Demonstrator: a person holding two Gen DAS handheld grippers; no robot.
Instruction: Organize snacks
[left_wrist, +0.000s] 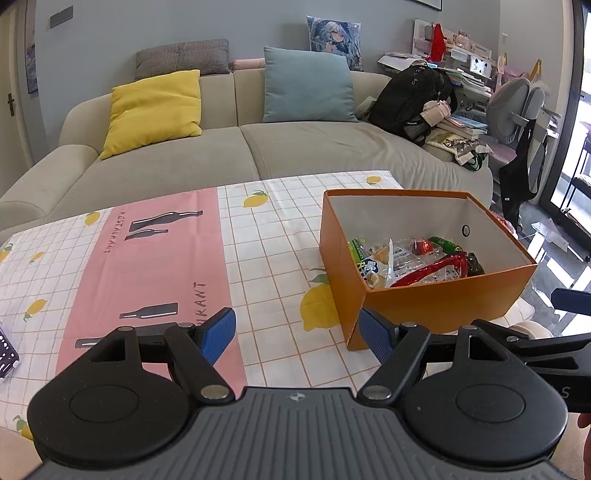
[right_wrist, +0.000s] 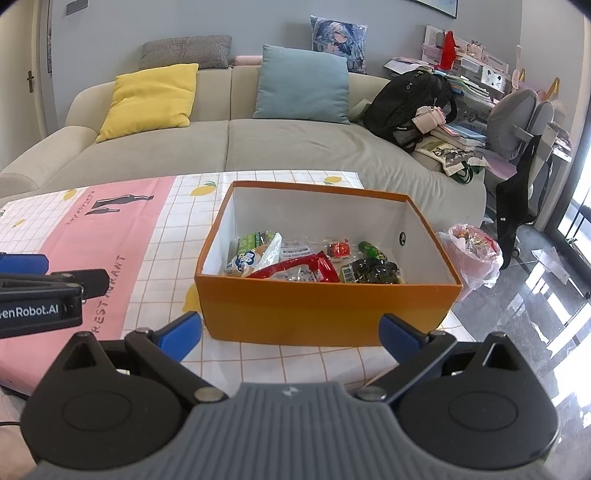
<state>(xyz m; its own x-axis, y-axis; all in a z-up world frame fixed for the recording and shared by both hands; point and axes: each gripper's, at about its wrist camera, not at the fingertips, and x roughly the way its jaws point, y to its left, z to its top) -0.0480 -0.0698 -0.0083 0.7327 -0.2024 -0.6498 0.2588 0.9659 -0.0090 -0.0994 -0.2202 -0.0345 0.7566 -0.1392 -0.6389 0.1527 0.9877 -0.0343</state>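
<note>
Counter under the lemon-print checked tablecloth (left_wrist: 266, 236) is carrying the open orange cardboard box (right_wrist: 325, 310), long axis running left-right, on its right side. Wrapped snack packets (right_wrist: 295, 269) are lying inside. Right gripper (right_wrist: 291, 332) is sitting directly before the box, nearer; left gripper (left_wrist: 297, 332) is off its left corner. Both are spread, holding nothing.

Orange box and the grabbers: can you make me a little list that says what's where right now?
box: orange box, open top, on the lemon tablecloth
inside: snack packets, among them a red packet and a dark green packet
left gripper: open, empty, beside the box
right gripper: open, empty, in front of the box
loose snacks on cloth: none in view
beyond table: pink bag on floor
</note>
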